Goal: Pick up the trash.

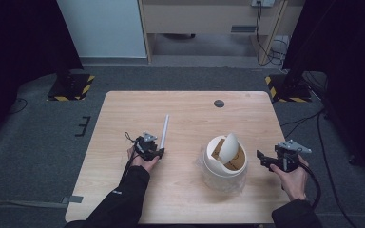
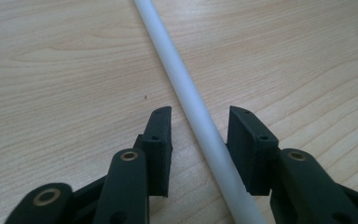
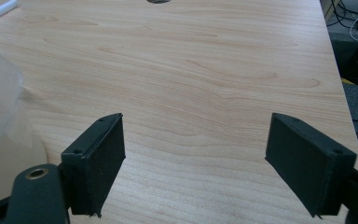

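White tube [image 2: 193,109] lies flat on the wooden table [image 1: 190,114], left of the small bin [image 1: 225,164], between the left gripper [image 2: 199,126] pads; jaws not yet clamped, gaps both sides. Best to centre it, then squeeze near this end and lift level. Right gripper [image 3: 193,163] is spread wide, empty, beside the bin.

We saw wide bare table [image 1: 190,118] beyond the white rod [image 1: 164,131], free for passing. The small white bin [image 1: 224,161] with its plastic liner stood between both hands and blocked the direct way across. Before the right gripper [image 3: 196,163] the wood lay open.
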